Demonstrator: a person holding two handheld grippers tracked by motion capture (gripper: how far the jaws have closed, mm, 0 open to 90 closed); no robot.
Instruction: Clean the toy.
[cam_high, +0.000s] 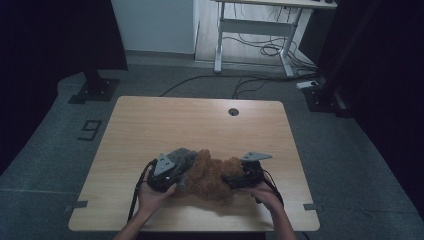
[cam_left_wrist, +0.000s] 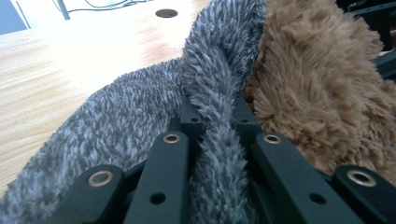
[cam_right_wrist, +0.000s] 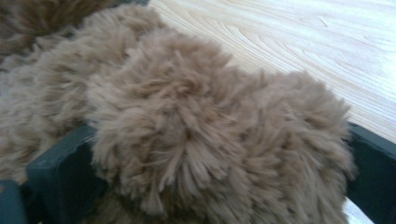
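Wooden table (cam_high: 200, 120), pale top, cable hole near far edge. At the near-middle lies a furry bundle: brown fur piece (cam_high: 212, 175) with a grey fur piece (cam_high: 182, 160) against its left side, long axis running left-right across the table between both hands. Exact shape is hard to make out from above; hands and tools cover its ends. Left gripper (cam_high: 175, 172): the left gripper view shows the jaws pinched tight on a fold of grey fur (cam_left_wrist: 219, 116), brown fur (cam_left_wrist: 317, 84) touching alongside. Right gripper (cam_high: 235, 180): the right gripper view shows the jaws spread wide, a brown tuft (cam_right_wrist: 210, 135) bulging between them, fingertips buried, contact unclear.
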